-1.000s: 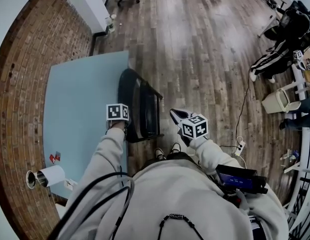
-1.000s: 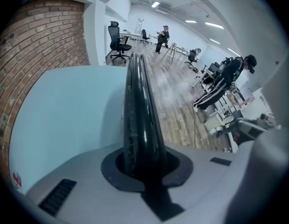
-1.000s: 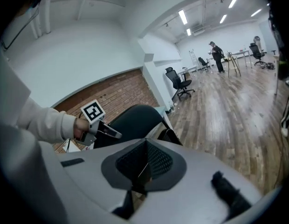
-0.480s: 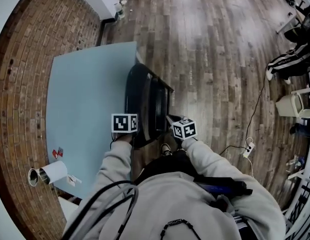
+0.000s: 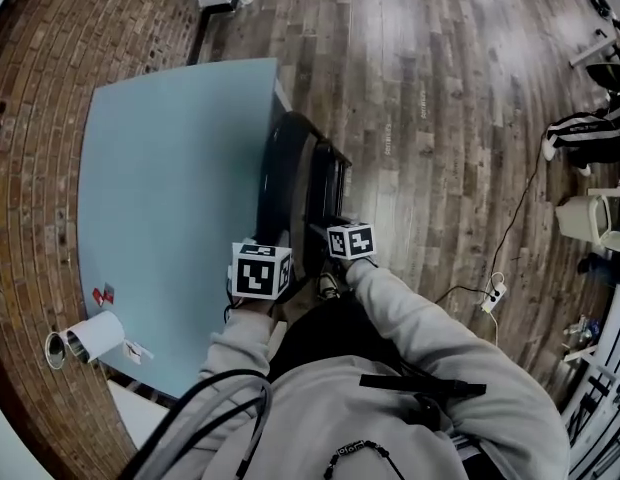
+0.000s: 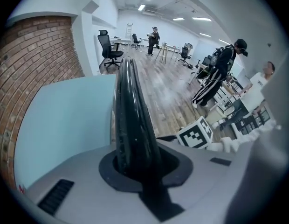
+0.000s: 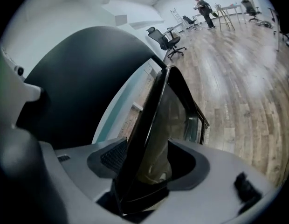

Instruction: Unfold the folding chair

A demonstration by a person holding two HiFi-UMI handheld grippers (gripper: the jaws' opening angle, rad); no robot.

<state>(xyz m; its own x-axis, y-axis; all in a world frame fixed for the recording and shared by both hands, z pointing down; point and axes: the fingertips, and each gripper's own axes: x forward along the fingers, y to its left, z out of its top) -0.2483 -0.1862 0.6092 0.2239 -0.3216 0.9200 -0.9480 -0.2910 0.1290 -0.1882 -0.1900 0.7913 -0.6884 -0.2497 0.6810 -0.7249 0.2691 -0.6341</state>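
1. The folding chair stood folded flat on the wooden floor, close along the edge of the pale blue desk, toward its far corner.
2. The left gripper was clamped narrow on the top edge of the black backrest.
3. The right gripper, its jaws having just been opening, stood wide with the edge of the seat between them, the pads apparently not pressing.
4. The step in hand looked like taking hold before the unfolding. Next, the right gripper would need to close on the seat and draw it away from the backrest while the left steadied the chair.
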